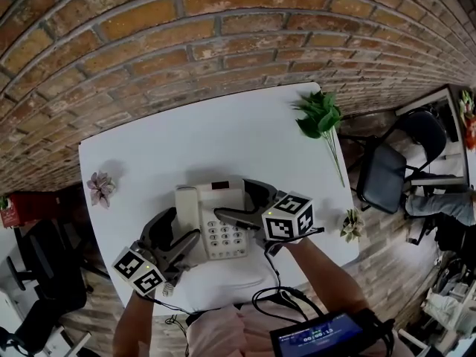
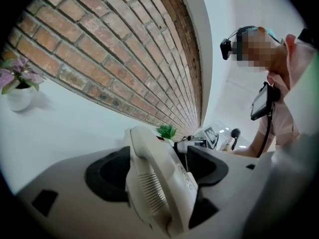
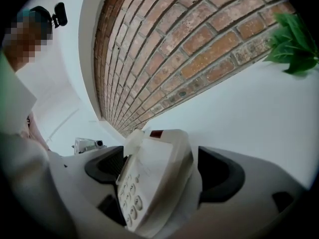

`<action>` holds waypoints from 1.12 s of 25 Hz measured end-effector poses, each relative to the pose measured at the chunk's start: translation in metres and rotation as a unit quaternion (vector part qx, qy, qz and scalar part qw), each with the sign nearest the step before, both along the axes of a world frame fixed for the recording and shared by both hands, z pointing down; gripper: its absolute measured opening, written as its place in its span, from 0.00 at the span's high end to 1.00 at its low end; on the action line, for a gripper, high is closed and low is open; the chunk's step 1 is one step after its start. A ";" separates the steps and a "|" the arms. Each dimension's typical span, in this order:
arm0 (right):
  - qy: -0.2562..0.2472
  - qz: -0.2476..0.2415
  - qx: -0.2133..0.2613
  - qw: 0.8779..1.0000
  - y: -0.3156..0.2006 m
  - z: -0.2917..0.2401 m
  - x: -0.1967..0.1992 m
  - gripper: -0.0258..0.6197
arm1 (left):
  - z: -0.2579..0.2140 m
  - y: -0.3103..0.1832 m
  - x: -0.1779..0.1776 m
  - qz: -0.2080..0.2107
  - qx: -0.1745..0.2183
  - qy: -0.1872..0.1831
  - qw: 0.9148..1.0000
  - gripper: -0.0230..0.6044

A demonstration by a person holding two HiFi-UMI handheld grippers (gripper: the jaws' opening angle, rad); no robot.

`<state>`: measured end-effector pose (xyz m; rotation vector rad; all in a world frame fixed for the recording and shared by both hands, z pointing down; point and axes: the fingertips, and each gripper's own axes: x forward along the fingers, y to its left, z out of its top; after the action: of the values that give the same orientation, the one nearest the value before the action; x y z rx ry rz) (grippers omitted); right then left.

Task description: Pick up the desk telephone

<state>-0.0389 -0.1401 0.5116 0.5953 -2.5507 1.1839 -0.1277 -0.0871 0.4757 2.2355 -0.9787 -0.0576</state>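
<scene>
A cream desk telephone (image 1: 212,218) with handset and keypad sits near the front edge of the white table (image 1: 186,136). My left gripper (image 1: 178,236) straddles the handset side from the left, its pads against the phone. From the right, my right gripper (image 1: 245,201) straddles the keypad side. In the left gripper view the handset (image 2: 154,183) fills the gap between both black pads of the left gripper (image 2: 157,171). In the right gripper view the keypad body (image 3: 149,178) sits between the pads of the right gripper (image 3: 159,171), touching both. Whether the phone is off the table I cannot tell.
A green leafy sprig (image 1: 320,117) lies at the table's far right corner. A small pink potted plant (image 1: 100,187) stands at the left edge and another small plant (image 1: 351,225) at the right edge. A brick wall (image 1: 223,28) runs behind; a black chair (image 1: 387,169) stands to the right.
</scene>
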 end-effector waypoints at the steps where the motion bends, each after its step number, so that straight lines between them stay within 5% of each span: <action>1: -0.001 -0.001 -0.001 1.000 -0.002 -0.003 -0.001 0.23 | 0.000 -0.001 -0.001 -0.001 -0.003 0.003 1.000 0.39; 6: -0.008 -0.007 0.007 1.000 -0.009 -0.006 -0.003 0.33 | 0.005 -0.006 -0.001 -0.003 -0.022 0.012 1.000 0.36; 10: 0.005 0.006 0.038 0.999 -0.013 -0.007 0.003 0.53 | 0.005 -0.014 0.002 -0.008 -0.028 0.017 0.999 0.35; 28: -0.052 -0.004 0.160 0.986 -0.004 -0.041 0.007 0.60 | 0.006 -0.008 -0.011 -0.028 -0.039 0.032 0.998 0.33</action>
<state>-0.0314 -0.1438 0.4711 0.6032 -2.8554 0.8247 -0.1390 -0.0947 0.4820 2.1219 -0.9921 -0.1135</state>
